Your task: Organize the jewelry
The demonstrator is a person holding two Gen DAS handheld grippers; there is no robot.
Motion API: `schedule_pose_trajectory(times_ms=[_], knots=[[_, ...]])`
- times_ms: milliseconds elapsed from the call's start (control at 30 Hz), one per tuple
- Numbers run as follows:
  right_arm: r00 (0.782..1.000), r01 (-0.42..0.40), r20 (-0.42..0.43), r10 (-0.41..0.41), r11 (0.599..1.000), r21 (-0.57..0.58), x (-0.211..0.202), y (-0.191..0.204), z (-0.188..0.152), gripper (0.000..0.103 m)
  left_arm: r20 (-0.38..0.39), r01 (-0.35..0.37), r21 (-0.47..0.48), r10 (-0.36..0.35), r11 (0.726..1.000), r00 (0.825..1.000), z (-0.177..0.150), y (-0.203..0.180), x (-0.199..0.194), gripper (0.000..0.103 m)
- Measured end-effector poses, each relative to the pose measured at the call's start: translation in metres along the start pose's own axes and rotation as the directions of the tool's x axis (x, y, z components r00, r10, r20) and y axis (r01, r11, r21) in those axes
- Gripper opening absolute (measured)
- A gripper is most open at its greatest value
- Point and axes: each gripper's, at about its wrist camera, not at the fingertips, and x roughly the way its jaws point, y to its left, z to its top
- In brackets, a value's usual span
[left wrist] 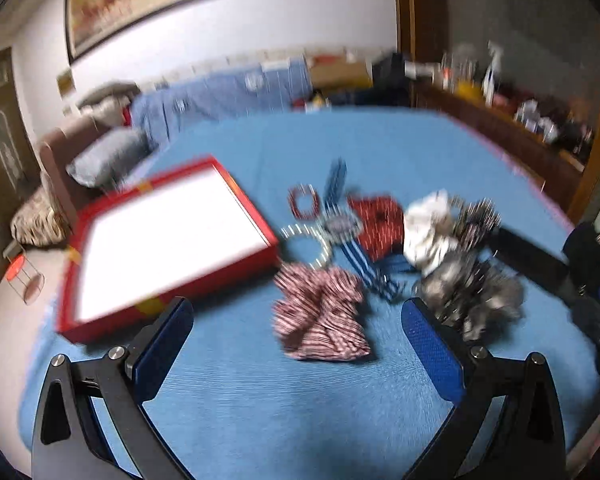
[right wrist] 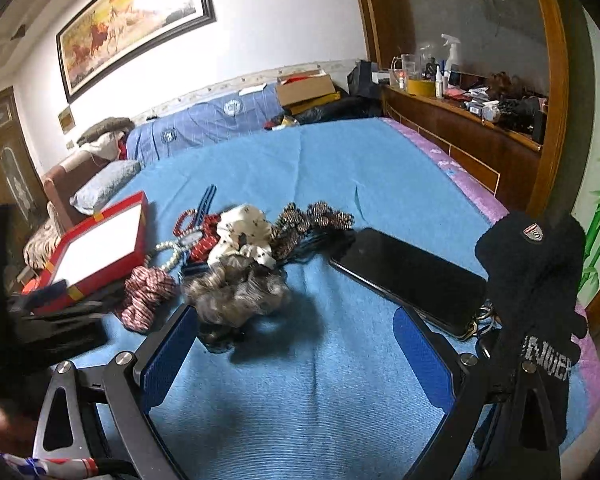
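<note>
1. Both grippers are hovering over a blue bedspread (right wrist: pixel 340 184). The left gripper (left wrist: pixel 298 344) is standing with its blue-padded fingers wide apart and nothing between them; the left view is motion-blurred.
2. The right gripper (right wrist: pixel 296 354) is likewise standing spread apart and empty, above bare bedspread.
3. A red tray with a white lining (left wrist: pixel 168 240) is lying at the left of the pile, its near corner just beside the left gripper's left finger (left wrist: pixel 164 348).
4. Jewelry and hair pieces are sitting in a loose heap to the right of the tray: a red bead bracelet (left wrist: pixel 303 201), a pearl bracelet (right wrist: pixel 168 254), a watch with a blue striped strap (left wrist: pixel 342 226), a red-and-white striped scrunchie (left wrist: pixel 320 316), a cream scrunchie (right wrist: pixel 244 236), a grey furry scrunchie (right wrist: pixel 236 292) and a dark spiky scrunchie (right wrist: pixel 312 220).
5. The grey furry scrunchie is lying nearest the right gripper, touching its left finger (right wrist: pixel 166 360) in view.
6. A black phone (right wrist: pixel 408 276) is lying right of the heap, a black knit glove (right wrist: pixel 536 280) beside it.
</note>
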Motion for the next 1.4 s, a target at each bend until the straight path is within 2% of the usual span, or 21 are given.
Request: schedule_pose_trajectory(times_ms=[133,267,567,1400], knots=[[0.999,-0.023,0.027,0.023,1.0,0.003,-0.012,0.007,0.004,0.1,0.08,0.018,-0.022,-0.017,1.0,0.997,0.008,0.018,-0.044,0.103],[0.999,-0.034,0.04,0.034,0.999,-0.015,-0.019,0.019,0.004,0.1,0.106,0.011,-0.035,-0.008,0.999,0.994,0.007,0.032,-0.06,0.103],[0.999,-0.05,0.01,0.05,0.998,-0.032,-0.011,0.033,-0.001,0.1,0.029,0.044,-0.062,-0.042,0.997,0.999,-0.002,0.037,-0.042,0.103],[0.995,-0.079,-0.055,0.078,0.997,-0.021,0.005,0.03,-0.004,0.1,-0.039,0.053,-0.052,-0.055,0.997,0.998,-0.006,0.031,-0.019,0.103]])
